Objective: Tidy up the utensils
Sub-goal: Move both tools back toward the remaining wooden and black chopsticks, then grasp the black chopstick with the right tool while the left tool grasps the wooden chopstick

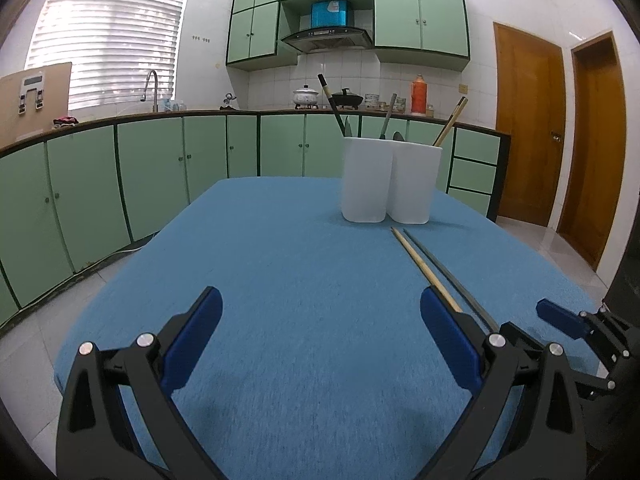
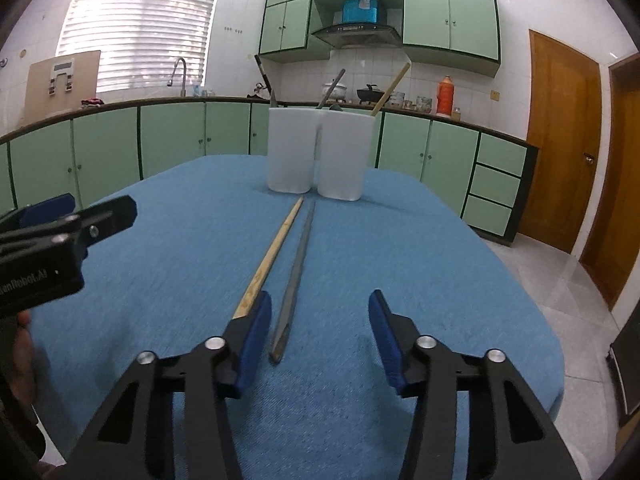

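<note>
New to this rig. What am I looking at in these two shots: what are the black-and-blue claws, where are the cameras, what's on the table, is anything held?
No robot arm here: a person carries a hand-held two-finger gripper in each hand, each with a fisheye camera looking along its fingers. One picture is from the left gripper, the other from the right gripper; each also catches the other at its edge.

On the blue tablecloth stand two white utensil holders with utensils in them. In front lie a wooden chopstick and a grey metal chopstick.

Nothing is held. Both grippers are open; the metal chopstick's near end lies between the right one's fingers, ungripped.
</note>
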Demonstrator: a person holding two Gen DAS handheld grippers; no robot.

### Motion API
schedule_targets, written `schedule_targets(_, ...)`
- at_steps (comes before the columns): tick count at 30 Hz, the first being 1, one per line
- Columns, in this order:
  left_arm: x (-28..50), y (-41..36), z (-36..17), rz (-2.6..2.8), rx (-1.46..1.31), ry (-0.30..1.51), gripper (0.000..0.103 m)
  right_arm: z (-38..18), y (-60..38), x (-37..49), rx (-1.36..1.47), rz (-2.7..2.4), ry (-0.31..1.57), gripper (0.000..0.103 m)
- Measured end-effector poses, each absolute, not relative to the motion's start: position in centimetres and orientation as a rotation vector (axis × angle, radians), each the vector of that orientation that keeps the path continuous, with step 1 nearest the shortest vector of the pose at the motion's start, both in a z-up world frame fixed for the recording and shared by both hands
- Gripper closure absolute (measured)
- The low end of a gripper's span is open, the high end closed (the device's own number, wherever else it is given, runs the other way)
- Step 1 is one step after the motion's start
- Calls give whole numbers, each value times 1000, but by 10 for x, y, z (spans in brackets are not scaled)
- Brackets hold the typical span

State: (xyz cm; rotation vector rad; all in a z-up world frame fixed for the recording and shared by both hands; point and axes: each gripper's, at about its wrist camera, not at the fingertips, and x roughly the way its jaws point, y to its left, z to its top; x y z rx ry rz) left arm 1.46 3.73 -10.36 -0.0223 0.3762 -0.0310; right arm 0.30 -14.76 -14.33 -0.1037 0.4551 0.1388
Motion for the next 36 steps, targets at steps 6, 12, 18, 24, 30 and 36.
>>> schedule_targets(6,13,38,-103,-30,-22,376,7,-148,-143,6,-101,151,478,73)
schedule_targets(12,12,37,-103,-29,-23,377,7,-149,-138,4,-103,160,473,86)
schedule_targets(18,10,38,-103,-32,-27,380,7,-149,-134,4,-104,167,472,95)
schedule_targets(24,8,34,-102,-40,-31,383,7,-149,-138,5,-74,162,475,95)
schedule_targets(30,7,25,-102,-60,-25,390,7,-146,-161,2,11,79,480,95)
schedule_targets(36,10,-3,-103,-109,-11,396,7,-142,-197,-3,102,-4,464,95)
